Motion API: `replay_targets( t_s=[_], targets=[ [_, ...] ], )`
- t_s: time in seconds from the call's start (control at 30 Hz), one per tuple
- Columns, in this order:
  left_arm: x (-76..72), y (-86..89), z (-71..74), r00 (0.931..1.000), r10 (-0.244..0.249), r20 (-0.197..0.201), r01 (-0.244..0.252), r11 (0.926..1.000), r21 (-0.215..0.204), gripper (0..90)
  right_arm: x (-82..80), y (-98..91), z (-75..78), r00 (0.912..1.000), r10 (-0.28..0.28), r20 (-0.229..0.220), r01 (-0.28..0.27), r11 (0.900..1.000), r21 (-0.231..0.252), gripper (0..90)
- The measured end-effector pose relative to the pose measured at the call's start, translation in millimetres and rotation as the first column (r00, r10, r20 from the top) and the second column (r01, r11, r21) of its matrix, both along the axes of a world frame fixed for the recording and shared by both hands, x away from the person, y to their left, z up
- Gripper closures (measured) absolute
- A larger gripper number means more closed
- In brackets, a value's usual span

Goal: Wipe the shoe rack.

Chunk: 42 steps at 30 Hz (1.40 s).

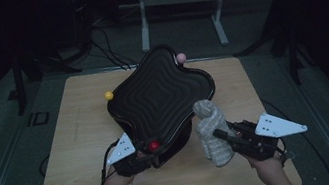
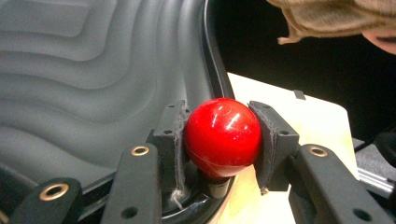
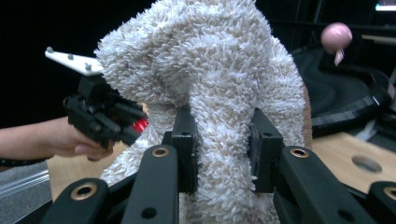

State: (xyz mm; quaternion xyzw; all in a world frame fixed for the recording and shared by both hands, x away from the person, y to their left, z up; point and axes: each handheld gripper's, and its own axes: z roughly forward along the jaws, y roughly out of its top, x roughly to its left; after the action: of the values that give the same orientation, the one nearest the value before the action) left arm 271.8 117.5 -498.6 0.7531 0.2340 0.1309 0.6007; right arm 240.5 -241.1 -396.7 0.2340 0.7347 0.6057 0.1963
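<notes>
Two hand-held grippers at a wooden counter, one clamped on a red knob, the other on a fluffy cloth.

The left hand-held gripper (image 1: 149,157) is closed on the red ball knob (image 2: 222,136) at the near edge of a black wavy tray (image 1: 160,95); its pads press the knob from both sides. The right hand-held gripper (image 1: 222,136) pinches a bunched white towel (image 3: 210,88) between narrow jaws, holding it upright above the counter (image 1: 83,136), just right of the tray's near corner. A yellow knob (image 1: 109,95) sits at the tray's left edge and a pink knob (image 1: 180,58) at its far edge.
</notes>
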Motion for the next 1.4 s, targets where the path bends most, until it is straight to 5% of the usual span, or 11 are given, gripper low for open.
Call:
replay_targets(
  t_s=[0.3,0.67,0.87,1.17,1.4],
  targets=[
    [-1.4,-10.8,0.5,0.9993,-0.037,0.001,0.037,0.9993,0.01,58.6,5.9,26.8,-1.4,0.9986,0.053,0.0,-0.053,0.9982,-0.028,69.4],
    [-3.6,-28.8,1.5,0.996,-0.089,-0.008,0.089,0.9958,0.021,55.9,8.6,33.7,-10.2,0.9973,0.067,-0.03,-0.068,0.9971,-0.033,69.4],
    [-6.0,-18.7,4.3,0.9936,-0.104,-0.043,0.105,0.9945,0.007,48.6,9.6,42.8,-14.1,0.994,0.096,-0.052,-0.099,0.9943,-0.041,69.3],
    [-4.8,29.5,18.2,0.9998,0.015,-0.013,-0.015,0.9998,0.015,42.2,17.9,80.6,-30.1,0.987,0.135,-0.087,-0.143,0.9846,-0.101,68.7],
    [14.0,63.7,27.3,0.9875,0.158,0.0,-0.157,0.9868,0.039,40.6,19.1,111.1,-48.8,0.9822,0.135,-0.131,-0.158,0.9697,-0.186,48.8]
  ],
)
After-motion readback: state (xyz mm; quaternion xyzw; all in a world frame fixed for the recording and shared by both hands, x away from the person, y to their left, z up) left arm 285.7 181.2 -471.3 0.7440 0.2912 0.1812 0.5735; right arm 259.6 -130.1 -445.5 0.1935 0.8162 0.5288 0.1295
